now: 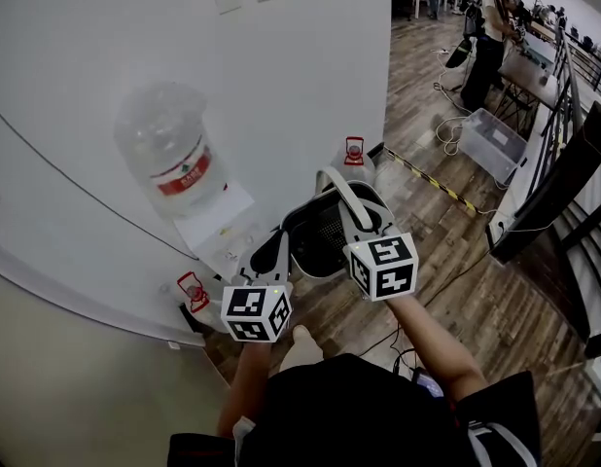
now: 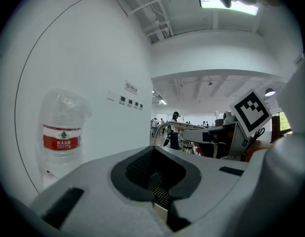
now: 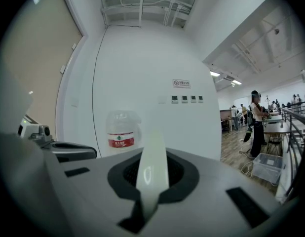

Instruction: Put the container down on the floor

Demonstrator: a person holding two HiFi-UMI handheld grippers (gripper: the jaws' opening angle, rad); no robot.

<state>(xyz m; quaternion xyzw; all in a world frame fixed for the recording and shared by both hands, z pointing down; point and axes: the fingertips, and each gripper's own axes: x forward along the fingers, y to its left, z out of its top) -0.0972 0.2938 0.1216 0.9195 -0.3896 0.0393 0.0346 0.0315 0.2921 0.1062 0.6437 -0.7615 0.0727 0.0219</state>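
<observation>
A black mesh container with a white arched handle hangs in front of me above the wooden floor. In the head view my right gripper is shut on that handle, and in the right gripper view the white handle runs up out of the closed jaws. My left gripper sits at the container's left rim. In the left gripper view black mesh shows in the closed jaws, and the handle arcs beyond them.
A large water bottle stands on a white dispenser against the wall, just left of the container. Small red-labelled items sit by the wall base. A clear box, cables and a person are farther right.
</observation>
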